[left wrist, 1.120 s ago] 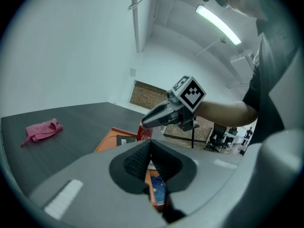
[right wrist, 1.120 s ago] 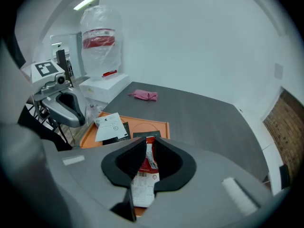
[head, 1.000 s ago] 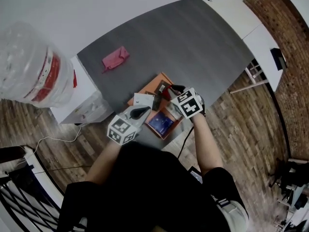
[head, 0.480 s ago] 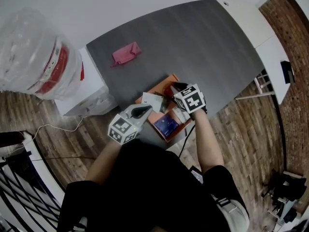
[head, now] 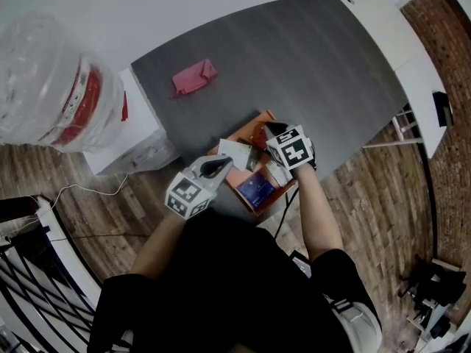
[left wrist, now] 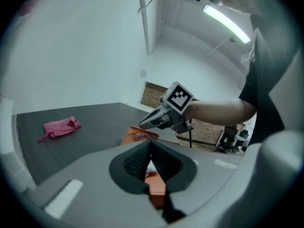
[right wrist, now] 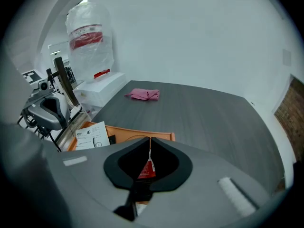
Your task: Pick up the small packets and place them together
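Pink cloth (head: pixel 193 77) at back of dark counter (head: pixel 309 65), in same spot. Left gripper (head: pixel 218 169) at near edge of orange tray (right wrist: pixel 137 132), barely shifted, jaws together, no clear hold. White leaflet (head: pixel 234 153) and blue packet (head: pixel 256 190) lie in tray. Right gripper (head: pixel 271 129) sits lower over tray than a second ago. Its jaws have just been closing and now pinch top edge of red packet (right wrist: pixel 147 169), which hangs between them.

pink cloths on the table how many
1. The pink cloth lies crumpled on the dark table, near its far left corner, apart from the orange tray. The person hides the near edge.
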Demonstrator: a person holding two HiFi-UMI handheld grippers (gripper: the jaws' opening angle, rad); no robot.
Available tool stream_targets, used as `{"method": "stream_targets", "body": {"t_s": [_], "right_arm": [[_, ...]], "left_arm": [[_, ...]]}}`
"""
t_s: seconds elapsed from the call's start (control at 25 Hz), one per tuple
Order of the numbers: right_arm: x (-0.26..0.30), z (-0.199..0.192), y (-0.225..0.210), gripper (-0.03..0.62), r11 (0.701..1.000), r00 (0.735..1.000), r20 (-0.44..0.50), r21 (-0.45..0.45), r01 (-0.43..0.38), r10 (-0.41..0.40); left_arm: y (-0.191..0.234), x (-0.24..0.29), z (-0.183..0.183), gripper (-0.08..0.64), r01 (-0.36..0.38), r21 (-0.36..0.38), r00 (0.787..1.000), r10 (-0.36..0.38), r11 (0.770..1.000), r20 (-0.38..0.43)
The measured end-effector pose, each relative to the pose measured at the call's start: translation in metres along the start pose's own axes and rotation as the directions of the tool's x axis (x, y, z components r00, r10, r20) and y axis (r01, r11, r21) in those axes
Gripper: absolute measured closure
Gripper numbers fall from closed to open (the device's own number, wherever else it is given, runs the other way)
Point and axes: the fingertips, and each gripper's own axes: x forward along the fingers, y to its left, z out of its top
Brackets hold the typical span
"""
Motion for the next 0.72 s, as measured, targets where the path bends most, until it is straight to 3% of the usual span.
{"method": "stream_targets", "body": {"t_s": [0.36,0.72], "right_arm": [[0.001,-0.001,0.001,0.583,1.0,1.0,0.016,0.004,-0.003,0.003],[-0.035,0.003,-0.003,0.581,0.997,0.98,0.183,-0.004,0.076,-0.074]], "left_arm": [[0.008,-0.001,-0.002,0.561,-0.013,-0.014,1.0,0.013,1.0,-0.005],[0.006,0.005,0.004,0.561,-0.003,0.001,1.0,0.003,1.0,0.006]]}}
